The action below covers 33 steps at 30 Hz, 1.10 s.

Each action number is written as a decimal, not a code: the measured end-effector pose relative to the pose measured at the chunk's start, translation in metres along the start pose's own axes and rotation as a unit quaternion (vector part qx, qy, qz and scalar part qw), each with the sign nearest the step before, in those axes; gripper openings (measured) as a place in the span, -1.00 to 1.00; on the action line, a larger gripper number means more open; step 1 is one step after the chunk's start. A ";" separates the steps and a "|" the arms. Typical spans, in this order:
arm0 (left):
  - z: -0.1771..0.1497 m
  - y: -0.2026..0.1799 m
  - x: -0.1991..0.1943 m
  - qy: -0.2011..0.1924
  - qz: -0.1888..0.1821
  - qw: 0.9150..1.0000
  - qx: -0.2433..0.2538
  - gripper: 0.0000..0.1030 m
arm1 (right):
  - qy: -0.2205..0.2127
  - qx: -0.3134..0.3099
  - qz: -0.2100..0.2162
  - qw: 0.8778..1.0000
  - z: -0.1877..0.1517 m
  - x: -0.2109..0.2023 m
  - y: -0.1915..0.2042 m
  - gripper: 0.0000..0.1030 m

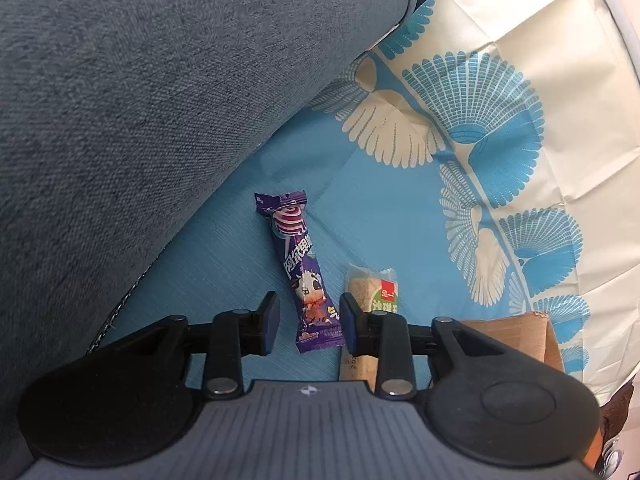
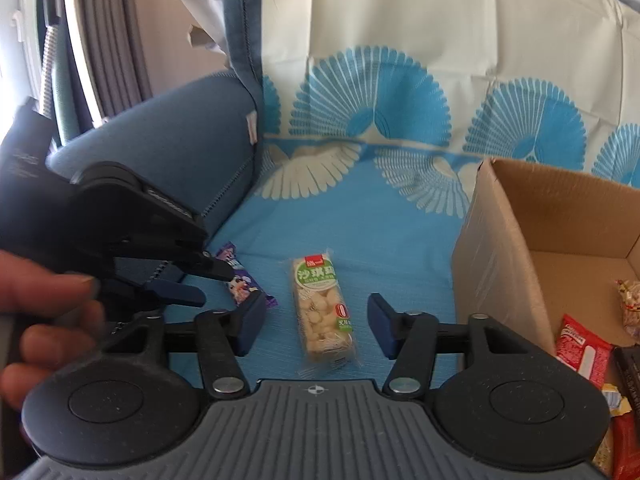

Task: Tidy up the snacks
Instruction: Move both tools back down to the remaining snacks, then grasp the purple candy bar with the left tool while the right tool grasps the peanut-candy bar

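A: Left gripper?
B: Spread wide, nothing clamped. Hovering low over the purple lollipop wrapper, with the wrapper's near end lying between the two blue pads, touching neither as far as can be told.
A: And the wrapper itself?
B: Flat on the blue patterned cloth, close to the grey-blue sofa arm, long axis running away from the camera.
A: Right gripper?
B: Also released, fingers well apart. Straddling the green-and-white rice cracker bar, which lies flat on the cloth just right of the purple wrapper. No contact visible on either side.
A: Anything else nearby?
B: Open cardboard box just to the right of the cracker bar, standing on the cloth. Inside: a red snack packet and several other wrapped snacks at the frame's edge, too cropped to identify.
A: Left hand?
B: Visible from the right wrist camera, blurred, wrapped around the left tool's handle.
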<state>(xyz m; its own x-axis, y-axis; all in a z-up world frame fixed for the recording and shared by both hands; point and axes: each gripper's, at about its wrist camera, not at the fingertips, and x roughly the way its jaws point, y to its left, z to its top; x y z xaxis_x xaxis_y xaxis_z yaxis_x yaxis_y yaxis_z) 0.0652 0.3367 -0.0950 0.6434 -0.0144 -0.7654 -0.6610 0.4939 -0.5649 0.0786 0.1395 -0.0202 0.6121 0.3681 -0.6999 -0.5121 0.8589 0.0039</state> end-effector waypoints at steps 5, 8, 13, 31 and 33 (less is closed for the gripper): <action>0.004 -0.002 0.008 0.007 0.003 1.000 -0.006 -0.24 | 0.009 0.003 -0.002 1.000 0.007 0.020 0.003 0.30; 0.007 -0.004 0.012 0.008 0.005 1.000 -0.007 -0.24 | 0.023 0.002 -0.006 1.000 0.008 0.031 0.005 0.34; 0.010 -0.008 0.018 0.011 0.010 1.000 -0.003 -0.17 | 0.041 0.014 -0.009 0.999 0.008 0.044 0.004 0.34; 0.013 -0.019 0.037 0.023 0.029 0.999 0.026 -0.18 | 0.083 0.039 -0.005 0.996 -0.001 0.072 -0.005 -0.23; 0.013 -0.020 0.037 0.026 0.027 0.999 0.027 -0.19 | 0.081 0.036 -0.003 0.996 -0.002 0.071 -0.006 -0.26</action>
<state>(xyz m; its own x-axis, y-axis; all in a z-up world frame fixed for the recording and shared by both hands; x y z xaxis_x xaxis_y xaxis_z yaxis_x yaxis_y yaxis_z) 0.1073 0.3372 -0.1085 0.5862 -0.0302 -0.8096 -0.6717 0.5407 -0.5065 0.1238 0.1598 -0.0711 0.5072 0.3066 -0.8055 -0.4608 0.8862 0.0472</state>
